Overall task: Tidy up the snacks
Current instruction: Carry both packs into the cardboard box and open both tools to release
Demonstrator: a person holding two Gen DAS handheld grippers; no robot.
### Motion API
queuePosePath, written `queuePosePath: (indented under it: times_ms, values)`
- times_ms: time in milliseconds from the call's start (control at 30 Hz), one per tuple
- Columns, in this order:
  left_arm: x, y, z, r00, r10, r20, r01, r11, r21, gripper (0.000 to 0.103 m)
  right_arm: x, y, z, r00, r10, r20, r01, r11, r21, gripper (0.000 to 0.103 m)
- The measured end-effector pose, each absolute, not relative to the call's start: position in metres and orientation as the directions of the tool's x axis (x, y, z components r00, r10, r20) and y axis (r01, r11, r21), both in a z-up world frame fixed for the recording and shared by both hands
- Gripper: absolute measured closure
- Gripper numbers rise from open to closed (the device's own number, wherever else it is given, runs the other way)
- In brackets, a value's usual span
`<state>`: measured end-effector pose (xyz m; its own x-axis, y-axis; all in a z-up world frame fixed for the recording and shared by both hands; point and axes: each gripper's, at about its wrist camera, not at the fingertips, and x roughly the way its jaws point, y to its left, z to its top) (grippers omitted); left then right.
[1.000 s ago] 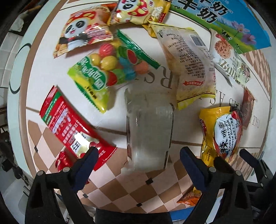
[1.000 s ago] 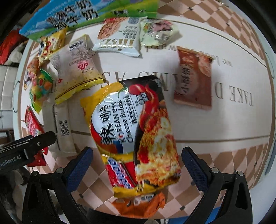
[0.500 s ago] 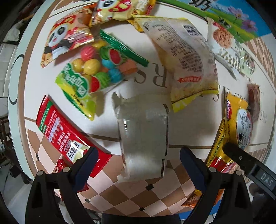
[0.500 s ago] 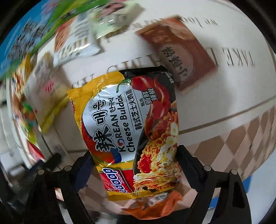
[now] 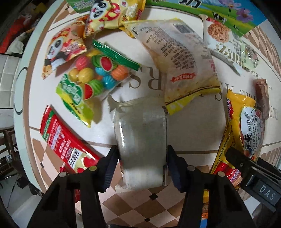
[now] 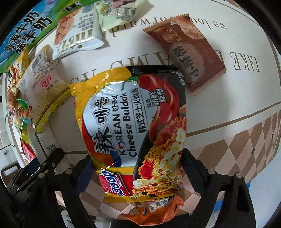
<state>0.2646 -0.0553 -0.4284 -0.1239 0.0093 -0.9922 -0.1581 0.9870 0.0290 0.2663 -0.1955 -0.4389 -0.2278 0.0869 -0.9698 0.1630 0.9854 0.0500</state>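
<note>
Two panda packets (image 5: 63, 50), one noodle bag (image 6: 133, 133)

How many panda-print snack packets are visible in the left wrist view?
2. The orange panda packet lies at the upper left beside the fruit-candy bag; the yellow panda packet lies at the top edge, partly cropped. More may lie out of frame.

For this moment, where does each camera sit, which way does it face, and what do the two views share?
Left wrist: on the left gripper, facing down at the table; its jaws are closing around a clear packet; the right gripper's finger shows at right.
Right wrist: on the right gripper, facing steeply down; its jaws are closing around the Korean Cheese Buldak noodle bag.
Shared: the noodle bag, the clear packet and the pale yellow-edged bag.
</note>
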Motion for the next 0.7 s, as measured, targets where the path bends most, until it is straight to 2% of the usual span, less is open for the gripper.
queuePosePath:
  times_ms: [200,467,533,700]
  values:
    - [0.264,-0.031,-0.378,-0.071,0.016,-0.997,-0.173,0.984,0.028,0.053,0.255,-0.194,-0.399,-0.174,0.112,-0.978,0.132,0.987,0.089,0.023]
    - [0.236,-0.023,-0.276,0.075,-0.053,-0.996,-0.206,0.976,-0.068,0.053,0.241,-0.202,-0.322,-0.071,0.216,-0.974,0.102,0.973,0.208,0.024]
    - [0.242,-0.024,-0.244,0.116,-0.081,-0.99,-0.196,0.975,-0.102,0.053,0.241,-0.204,-0.297,-0.044,0.256,-0.966,0.099,0.963,0.251,0.024]
    - [0.311,-0.003,-0.203,0.195,-0.138,-0.971,-0.14,0.976,-0.167,0.052,0.26,-0.202,-0.238,0.01,0.343,-0.939,0.084,0.936,0.342,0.024]
